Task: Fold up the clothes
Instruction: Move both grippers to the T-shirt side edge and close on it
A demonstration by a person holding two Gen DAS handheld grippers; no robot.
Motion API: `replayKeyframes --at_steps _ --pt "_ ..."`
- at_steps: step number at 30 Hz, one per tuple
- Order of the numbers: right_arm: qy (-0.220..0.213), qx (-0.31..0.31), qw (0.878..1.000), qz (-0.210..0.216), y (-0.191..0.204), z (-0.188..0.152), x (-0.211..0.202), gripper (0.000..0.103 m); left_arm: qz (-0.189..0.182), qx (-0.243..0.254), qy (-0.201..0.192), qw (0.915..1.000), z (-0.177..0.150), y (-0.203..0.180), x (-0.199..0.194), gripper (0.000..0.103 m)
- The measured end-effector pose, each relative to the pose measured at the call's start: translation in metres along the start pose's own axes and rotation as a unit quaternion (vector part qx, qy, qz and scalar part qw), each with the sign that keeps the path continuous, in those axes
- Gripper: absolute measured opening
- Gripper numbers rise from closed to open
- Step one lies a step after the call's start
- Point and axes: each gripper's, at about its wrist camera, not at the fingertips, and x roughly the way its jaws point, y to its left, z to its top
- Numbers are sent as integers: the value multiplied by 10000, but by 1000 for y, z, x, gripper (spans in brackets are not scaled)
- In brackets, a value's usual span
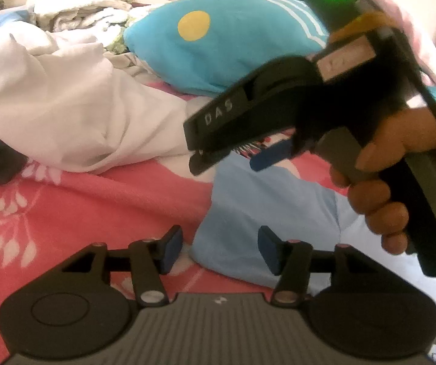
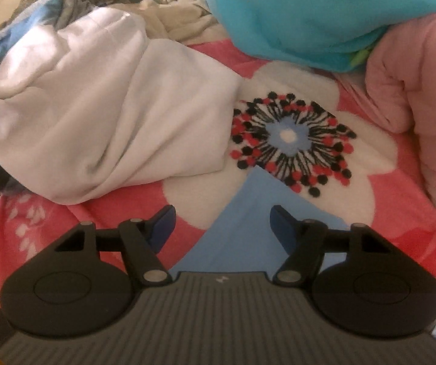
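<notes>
Presently on the bed: a pink floral bedspread [image 2: 385, 182] carrying a light blue garment [image 2: 248, 237], lying flat under and just ahead of both tools. Left gripper [image 1: 221, 251]: blue pads spread wide, nothing between them, poised above the left edge of the light blue garment. Right gripper [image 2: 222, 228]: pads likewise spread wide and empty, over a pointed corner of the same garment; in the left wrist view it shows from the side, held by a hand [image 1: 400, 182] around its handle, a green light lit on top. White garment [image 2: 102, 112]: bunched in a heap to the left, near but apart from the blue one. Turquoise cushion [image 1: 227, 48] with a yellow dot: behind the heap. Pink garment [image 2: 424, 91]: crumpled at the right edge. Further mixed laundry [image 1: 81, 6]: piled at the far back, details blurred.
</notes>
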Motion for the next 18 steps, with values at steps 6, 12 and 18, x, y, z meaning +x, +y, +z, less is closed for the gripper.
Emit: replayKeyframes --at_steps 6,12,18 --pt "236 -50 9997 -33 -2 0 15 60 89 -11 7 10000 2 1 3 44" --pt "169 1 9999 32 -8 -2 16 46 72 -23 62 10000 5 3 8 7" --pt "-38 301 9994 164 -21 -5 5 6 -184 16 -147 9997 8 -2 -3 5"
